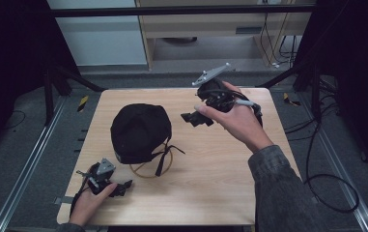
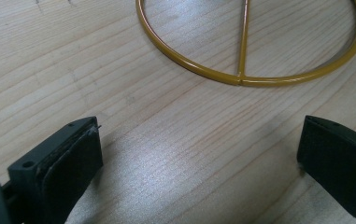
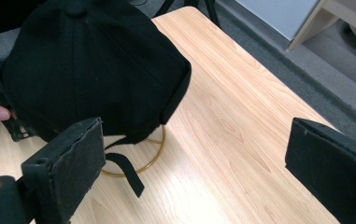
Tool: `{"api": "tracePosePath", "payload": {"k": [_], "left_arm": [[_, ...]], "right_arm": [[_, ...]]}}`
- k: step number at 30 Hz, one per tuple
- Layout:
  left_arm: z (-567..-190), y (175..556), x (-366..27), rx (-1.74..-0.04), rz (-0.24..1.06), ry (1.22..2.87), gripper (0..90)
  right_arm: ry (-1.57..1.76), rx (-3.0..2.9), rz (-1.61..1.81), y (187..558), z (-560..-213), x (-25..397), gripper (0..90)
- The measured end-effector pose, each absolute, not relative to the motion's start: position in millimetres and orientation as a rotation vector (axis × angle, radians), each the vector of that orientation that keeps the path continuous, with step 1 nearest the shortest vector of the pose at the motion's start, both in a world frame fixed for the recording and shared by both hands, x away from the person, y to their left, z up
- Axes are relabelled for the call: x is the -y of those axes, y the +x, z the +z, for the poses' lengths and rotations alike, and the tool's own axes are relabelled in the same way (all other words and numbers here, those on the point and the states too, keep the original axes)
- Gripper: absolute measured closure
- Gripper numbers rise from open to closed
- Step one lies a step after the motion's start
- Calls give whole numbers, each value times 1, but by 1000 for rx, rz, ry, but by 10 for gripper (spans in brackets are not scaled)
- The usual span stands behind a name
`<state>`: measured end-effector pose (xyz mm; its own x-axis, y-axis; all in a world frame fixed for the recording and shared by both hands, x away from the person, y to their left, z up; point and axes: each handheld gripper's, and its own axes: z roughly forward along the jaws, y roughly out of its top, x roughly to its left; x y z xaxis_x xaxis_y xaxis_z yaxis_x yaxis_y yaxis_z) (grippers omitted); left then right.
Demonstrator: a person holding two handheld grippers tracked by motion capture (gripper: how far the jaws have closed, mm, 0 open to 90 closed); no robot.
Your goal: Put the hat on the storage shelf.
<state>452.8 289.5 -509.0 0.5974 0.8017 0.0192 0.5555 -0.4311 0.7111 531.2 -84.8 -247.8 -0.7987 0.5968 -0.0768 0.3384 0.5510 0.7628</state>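
Hovering right gripper (image 1: 194, 117), jaws open, empty; black cap (image 1: 140, 131) at its 8 o'clock. Left gripper (image 1: 121, 187) open, cap at 12.

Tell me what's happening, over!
Left gripper open, low on the wooden table. Right gripper open, raised. Black fabric cap on yellow wire stand. Nothing blocking.

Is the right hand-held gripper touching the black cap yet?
Apart. The high view shows bare table between the right hand-held gripper and the black cap; its jaws stand open.
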Motion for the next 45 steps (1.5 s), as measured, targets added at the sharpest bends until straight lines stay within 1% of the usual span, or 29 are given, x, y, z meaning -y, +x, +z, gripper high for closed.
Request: {"api": "tracePosePath", "payload": {"k": [5,22,29,45], "left_arm": [[-509,453,-289,-1068,472,2148,0],[-509,453,-289,-1068,472,2148,0],[-509,453,-290,-1068,470,2151,0],[-509,453,-290,-1068,470,2151,0]], "right_arm": [[796,-2444,1086,529,-251,94,48],[963,-2295,1043,519,-276,155,76],[987,-2264,1034,511,-296,173,82],[1047,-2259,964,502,-342,196,94]]}}
